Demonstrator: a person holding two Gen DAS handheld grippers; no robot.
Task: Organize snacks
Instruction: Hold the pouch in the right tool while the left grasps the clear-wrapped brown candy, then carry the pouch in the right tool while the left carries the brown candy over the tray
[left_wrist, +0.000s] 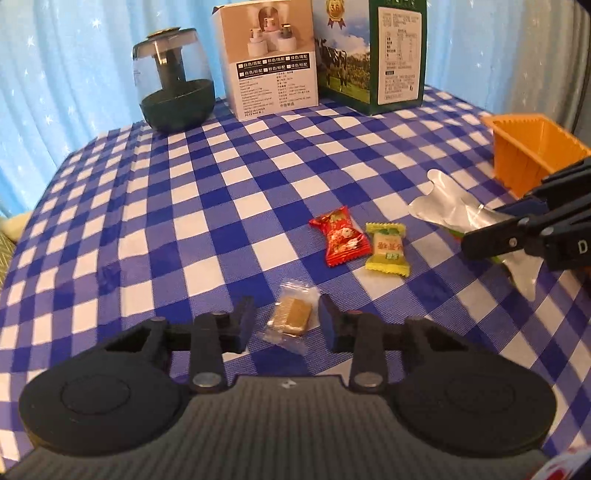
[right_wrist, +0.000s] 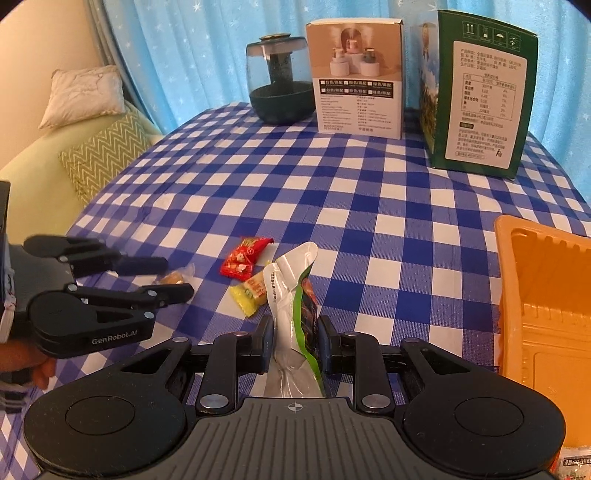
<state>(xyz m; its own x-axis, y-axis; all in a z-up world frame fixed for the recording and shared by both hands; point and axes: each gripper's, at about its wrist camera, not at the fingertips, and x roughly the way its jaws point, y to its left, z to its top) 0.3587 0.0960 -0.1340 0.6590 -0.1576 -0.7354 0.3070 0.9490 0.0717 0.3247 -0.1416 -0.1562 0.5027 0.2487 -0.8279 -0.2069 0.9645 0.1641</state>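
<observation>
On the blue checked tablecloth (left_wrist: 184, 206) lies a brown candy in a clear wrapper (left_wrist: 291, 317). My left gripper (left_wrist: 286, 325) straddles it, open, with its pads close on both sides of the wrapper. The right wrist view shows the same candy (right_wrist: 173, 277) between the left gripper's (right_wrist: 179, 277) fingers. A red candy (left_wrist: 341, 236) (right_wrist: 243, 258) and a yellow-green candy (left_wrist: 386, 251) (right_wrist: 253, 291) lie side by side further in. My right gripper (right_wrist: 295, 343) (left_wrist: 484, 229) is shut on a silver and green snack bag (right_wrist: 291, 295) (left_wrist: 443, 206), held above the cloth.
An orange plastic tray (left_wrist: 532, 147) (right_wrist: 543, 295) sits at the right. At the back stand a dark glass jar (left_wrist: 173, 85), a white box (left_wrist: 273, 62) and a green carton (left_wrist: 373, 55). A sofa with cushions (right_wrist: 92, 155) is off the left edge. A person's hand (right_wrist: 26, 362) holds the left gripper.
</observation>
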